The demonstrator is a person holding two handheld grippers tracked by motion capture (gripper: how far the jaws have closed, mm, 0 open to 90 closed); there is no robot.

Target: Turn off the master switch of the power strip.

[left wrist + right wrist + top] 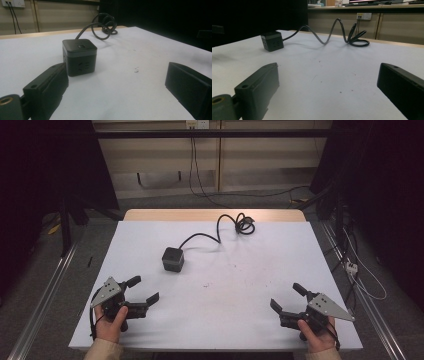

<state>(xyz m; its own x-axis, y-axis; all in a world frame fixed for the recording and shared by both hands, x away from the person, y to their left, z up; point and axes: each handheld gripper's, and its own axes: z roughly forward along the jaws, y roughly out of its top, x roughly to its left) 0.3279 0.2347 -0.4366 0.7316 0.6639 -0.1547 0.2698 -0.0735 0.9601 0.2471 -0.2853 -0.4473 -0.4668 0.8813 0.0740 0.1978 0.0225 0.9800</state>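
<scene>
1. The left gripper (146, 288) rested low near the front edge of the white table (250, 320), its jaws spread wide and holding nothing.
2. The right gripper (287, 297) sat likewise at the other front corner, jaws parted and empty.
3. The black cube power strip (173, 259) stood upright on the table, ahead of the left gripper's fingers (47, 87) and slightly toward its left jaw, near but not touching; from the right gripper it lay well apart, far ahead past its left finger (257, 87).
4. Its black cable (220, 227) ran off the cube's far side and ended in a loose coil (245, 225) near the table's far edge, well beyond both sets of fingers.
5. Judged from this, nothing had been grasped or shifted yet: the approach, the grip on the cube or cable, and any handling all remained.
</scene>
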